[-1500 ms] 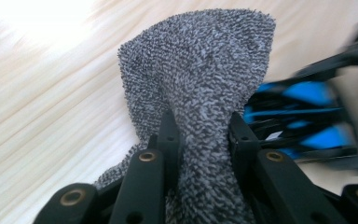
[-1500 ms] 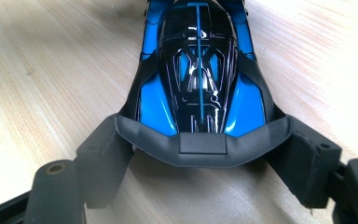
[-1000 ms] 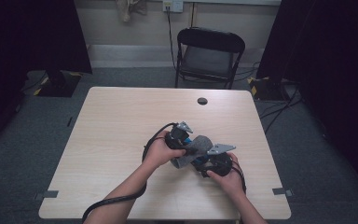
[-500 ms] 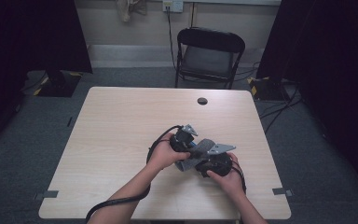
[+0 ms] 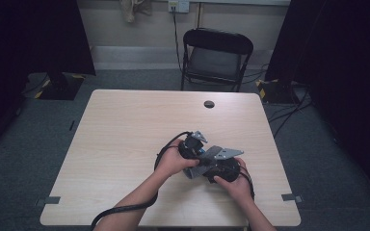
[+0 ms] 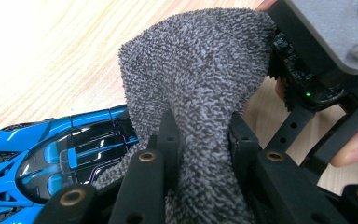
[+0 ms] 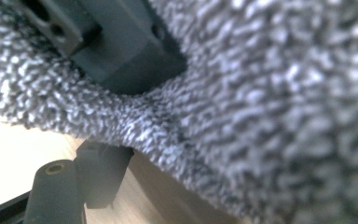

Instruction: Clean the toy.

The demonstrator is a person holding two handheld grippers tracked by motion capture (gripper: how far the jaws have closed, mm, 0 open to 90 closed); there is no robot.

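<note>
Wiping step: left tongs pinched tight on grey cloth beside blue toy car on bench. Right tongs against cloth, grip unclear. Next, probably: drag cloth over car.

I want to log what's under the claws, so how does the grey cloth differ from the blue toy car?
The grey cloth is soft, nubbly and dull; the blue toy car is hard, glossy, with black panels. The cloth is lifted and bunched, pinched in the left claw; the car lies flat on the table, held by nothing. The cloth looks larger here and drapes over one end of the car. Both sit near the table's front edge.
</note>
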